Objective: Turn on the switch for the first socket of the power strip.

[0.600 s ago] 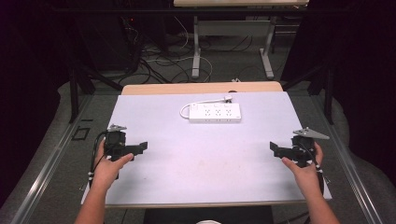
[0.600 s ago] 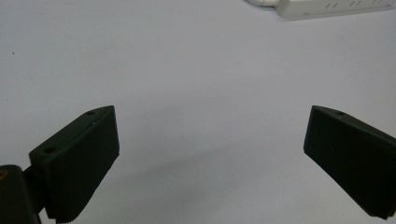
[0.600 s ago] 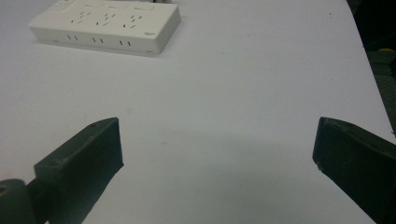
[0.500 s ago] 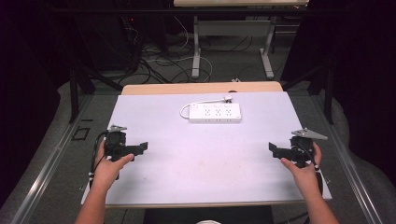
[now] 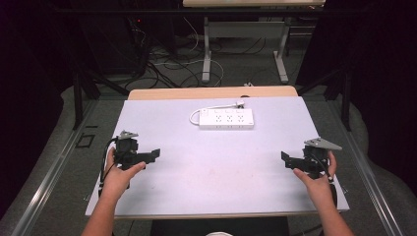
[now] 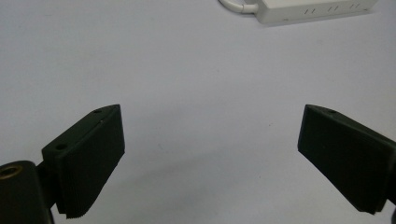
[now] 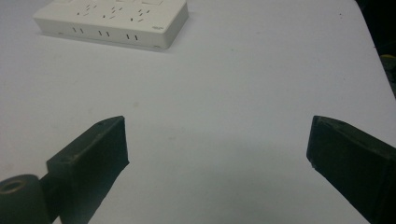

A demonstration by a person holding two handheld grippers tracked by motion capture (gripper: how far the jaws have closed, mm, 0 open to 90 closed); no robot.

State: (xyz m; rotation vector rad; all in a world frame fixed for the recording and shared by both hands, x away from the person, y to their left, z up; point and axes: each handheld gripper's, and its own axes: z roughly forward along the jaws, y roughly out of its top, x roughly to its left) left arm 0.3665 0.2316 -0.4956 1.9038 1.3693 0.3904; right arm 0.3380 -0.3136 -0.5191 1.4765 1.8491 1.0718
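While both forearms are brought in from the near edge of the table [image 5: 162, 194], each hand is wrapped around one gripper and held low over the pale surface, well apart from the other. The left gripper [image 5: 153, 155] is held by the left hand [image 5: 118, 174] with its jaws pointed inward toward the table's middle; the right gripper [image 5: 286, 158] is held by the right hand [image 5: 314, 178] and aimed inward likewise, a grey three-cornered plate being carried on top of each. In the left gripper view the two black jaws are seen spread wide, with nothing but bare tabletop between the ribbed pads [image 6: 93, 177]. In the right gripper view the jaws are likewise parted wide and nothing is held between them.

One white power strip [image 5: 226, 119] is counted, lying flat, well beyond the fingertips of both grippers and between their lines of aim, touched by neither. Its one white cable [image 5: 206, 110] is looped at its left end. Two grippers and two hands are counted.
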